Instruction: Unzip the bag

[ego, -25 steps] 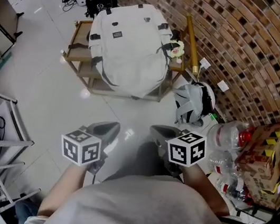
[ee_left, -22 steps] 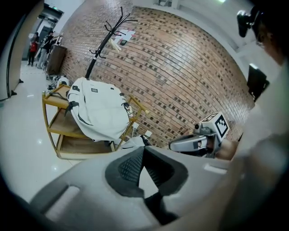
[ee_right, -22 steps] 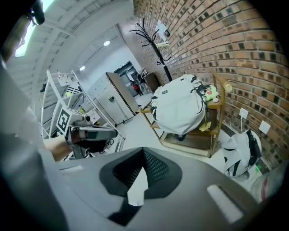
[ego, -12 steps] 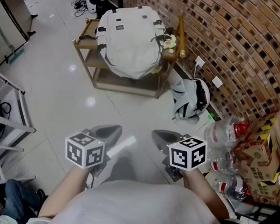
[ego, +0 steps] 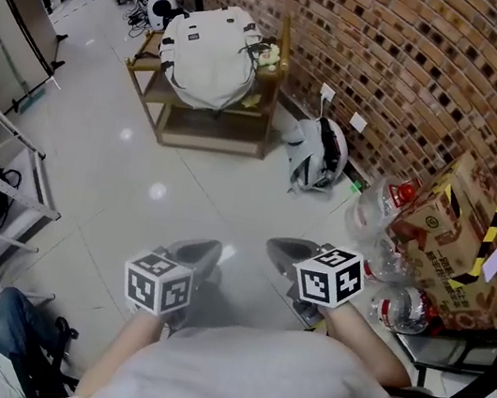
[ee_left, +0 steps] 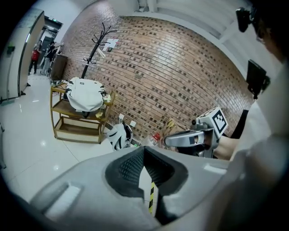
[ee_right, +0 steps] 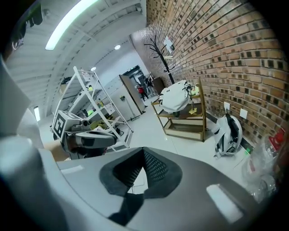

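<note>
1. Over at the left gripper [ee_left: 144, 150]: clamped fully together, pads meeting, nothing pinched between; hangs in the air above the pale tiled floor [ego: 129, 172].
2. On to the right gripper [ee_right: 143, 153]: likewise closed all the way, nothing caught in it; sits beside the left one at about the same height, a gap between the two, both pointing forward.
3. Further out, across open floor: the white bag [ego: 207, 55], lying on top of a low wooden shelf unit [ego: 214, 132] that stands against the brick wall [ego: 425, 62]; well apart from both grippers, touched by neither; too far off to read how the zip stands.
4. On the same shelf top, at the wall end, right beside the bag: a small yellow-green thing [ego: 269, 54], too small to make out.
5. Down on the floor to the right of the shelf unit, slumped at the foot of the wall: a second, smaller white-and-black bag [ego: 314, 152].
6. Nearer in on the right-hand side: clear plastic bottles [ego: 372, 210] bunched against a cardboard box [ego: 446, 240] striped with yellow-and-black tape.
7. Off on the far left: a white metal rack [ego: 3, 188]; behind the shelf unit, up against the bricks, a black coat stand [ee_left: 96, 47].
</note>
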{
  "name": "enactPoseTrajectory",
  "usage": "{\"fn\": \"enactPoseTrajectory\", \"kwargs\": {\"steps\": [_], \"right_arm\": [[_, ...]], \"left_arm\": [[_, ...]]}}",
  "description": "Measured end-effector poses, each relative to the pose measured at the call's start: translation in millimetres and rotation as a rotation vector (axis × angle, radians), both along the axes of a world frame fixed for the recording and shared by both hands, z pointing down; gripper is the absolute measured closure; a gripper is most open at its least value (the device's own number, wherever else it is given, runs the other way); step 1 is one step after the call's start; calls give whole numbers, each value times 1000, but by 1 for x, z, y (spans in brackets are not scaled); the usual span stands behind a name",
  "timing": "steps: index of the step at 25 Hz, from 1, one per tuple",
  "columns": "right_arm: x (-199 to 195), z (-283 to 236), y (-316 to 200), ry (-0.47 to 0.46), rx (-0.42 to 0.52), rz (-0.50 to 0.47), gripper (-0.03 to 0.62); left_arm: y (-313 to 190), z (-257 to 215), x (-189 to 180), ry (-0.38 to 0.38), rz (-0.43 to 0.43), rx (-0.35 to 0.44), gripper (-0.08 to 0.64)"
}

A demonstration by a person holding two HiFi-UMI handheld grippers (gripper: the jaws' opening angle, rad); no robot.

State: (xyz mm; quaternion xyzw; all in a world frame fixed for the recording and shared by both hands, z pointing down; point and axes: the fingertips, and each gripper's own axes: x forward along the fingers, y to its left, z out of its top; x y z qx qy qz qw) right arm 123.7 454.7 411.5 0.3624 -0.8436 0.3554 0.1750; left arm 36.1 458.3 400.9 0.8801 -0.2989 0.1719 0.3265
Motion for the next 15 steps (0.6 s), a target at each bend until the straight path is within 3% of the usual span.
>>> {"fn": "enactPoseTrajectory", "kwargs": {"steps": [15], "right_arm": [[-2,-22,42,6,58,-74,592]], "left_arm": [[34,-22,10,-18,-27,40,558]]}}
